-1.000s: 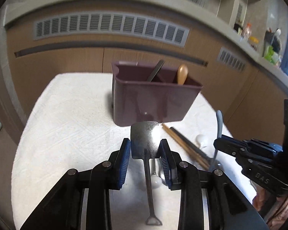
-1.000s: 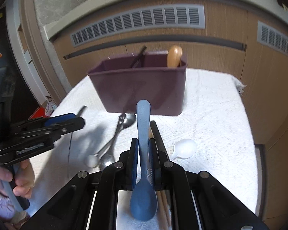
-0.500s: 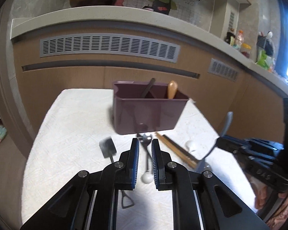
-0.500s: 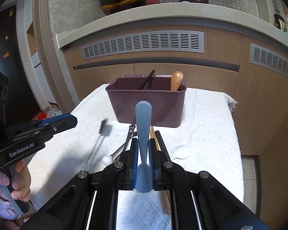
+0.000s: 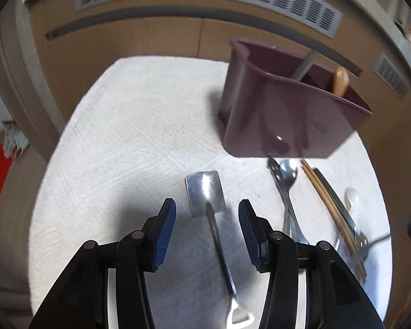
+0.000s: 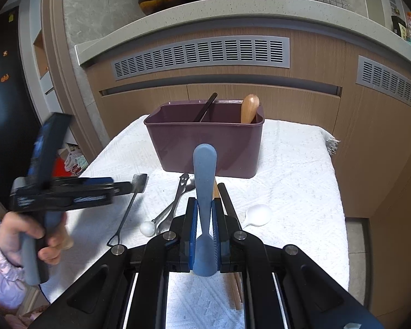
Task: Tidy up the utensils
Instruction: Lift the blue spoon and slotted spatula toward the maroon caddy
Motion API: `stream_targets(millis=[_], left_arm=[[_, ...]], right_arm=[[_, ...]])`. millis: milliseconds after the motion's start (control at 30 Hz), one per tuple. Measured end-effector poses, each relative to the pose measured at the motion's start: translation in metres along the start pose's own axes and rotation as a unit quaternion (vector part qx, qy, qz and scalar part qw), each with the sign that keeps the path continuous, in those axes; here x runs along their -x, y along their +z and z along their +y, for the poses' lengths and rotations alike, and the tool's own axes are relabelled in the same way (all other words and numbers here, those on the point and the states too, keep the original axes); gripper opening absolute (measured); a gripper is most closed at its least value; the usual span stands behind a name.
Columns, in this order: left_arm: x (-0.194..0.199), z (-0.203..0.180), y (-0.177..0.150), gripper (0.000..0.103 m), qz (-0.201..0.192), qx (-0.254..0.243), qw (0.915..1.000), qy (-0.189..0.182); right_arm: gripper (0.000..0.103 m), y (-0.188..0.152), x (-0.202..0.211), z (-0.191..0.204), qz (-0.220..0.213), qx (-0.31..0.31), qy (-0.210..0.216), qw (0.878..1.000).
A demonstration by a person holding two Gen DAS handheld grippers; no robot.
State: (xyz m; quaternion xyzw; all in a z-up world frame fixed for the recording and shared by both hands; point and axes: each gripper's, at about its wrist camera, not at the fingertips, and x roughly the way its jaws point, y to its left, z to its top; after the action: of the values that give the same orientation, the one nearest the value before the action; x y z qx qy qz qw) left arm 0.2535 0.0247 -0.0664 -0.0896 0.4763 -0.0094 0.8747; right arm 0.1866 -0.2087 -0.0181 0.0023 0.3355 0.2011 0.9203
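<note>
In your left wrist view, the left gripper (image 5: 207,230) hangs over the white cloth (image 5: 128,126) with its jaws opening; the small metal spatula (image 5: 205,192) lies flat on the cloth between the blue pads (image 5: 164,235), but the pads do not touch it. Its square blade points to the far side and its looped handle end is near you. Far and to the right stands the purple utensil holder (image 5: 282,120), with a dark handle (image 5: 304,65) and a wooden handle (image 5: 341,81) standing in it. Just in front of the holder lie a metal spoon (image 5: 287,172) crossed with another metal piece, and right of them the wooden chopsticks (image 5: 323,197), a dark stick beside them, and a white spoon (image 5: 352,197). These things lie well apart from the spatula on its right side. In your right wrist view, the right gripper (image 6: 204,235) is closed tight on the blue spoon (image 6: 204,170), whose handle stands up toward the holder (image 6: 205,142) and covers part of its front wall. The left gripper (image 6: 117,187) is blurred at the left, held by your hand (image 6: 33,235) in a pink sleeve (image 6: 0,268), above the spatula (image 6: 139,182). Between the spatula and your right gripper lie the metal spoon (image 6: 175,205) and a white ball end (image 6: 148,229); the white spoon (image 6: 257,215) lies to the right, and the chopsticks (image 6: 235,293) pass under the gripper. Behind the table is a brown cabinet (image 6: 315,96) with grey vents.
</note>
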Motion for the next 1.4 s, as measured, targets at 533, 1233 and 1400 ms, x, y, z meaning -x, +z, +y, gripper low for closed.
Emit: stream_targets(millis=[533, 1233, 1400], left_arm=[[0.049, -0.009, -0.030, 0.009, -0.114, -0.045, 0.9920, -0.028], [-0.026, -0.018, 0.008, 0.033, -0.001, -0.102, 0.9946, -0.022], [0.016, -0.026, -0.012, 0.033, -0.063, -0.109, 0.9912, -0.040]], right_arm=[[0.009, 0.001, 0.008, -0.001, -0.018, 0.004, -0.012, 1.000], [0.009, 0.000, 0.002, 0.001, -0.007, 0.015, -0.016, 1.000], [0.009, -0.001, 0.004, 0.001, -0.007, 0.018, -0.020, 1.000]])
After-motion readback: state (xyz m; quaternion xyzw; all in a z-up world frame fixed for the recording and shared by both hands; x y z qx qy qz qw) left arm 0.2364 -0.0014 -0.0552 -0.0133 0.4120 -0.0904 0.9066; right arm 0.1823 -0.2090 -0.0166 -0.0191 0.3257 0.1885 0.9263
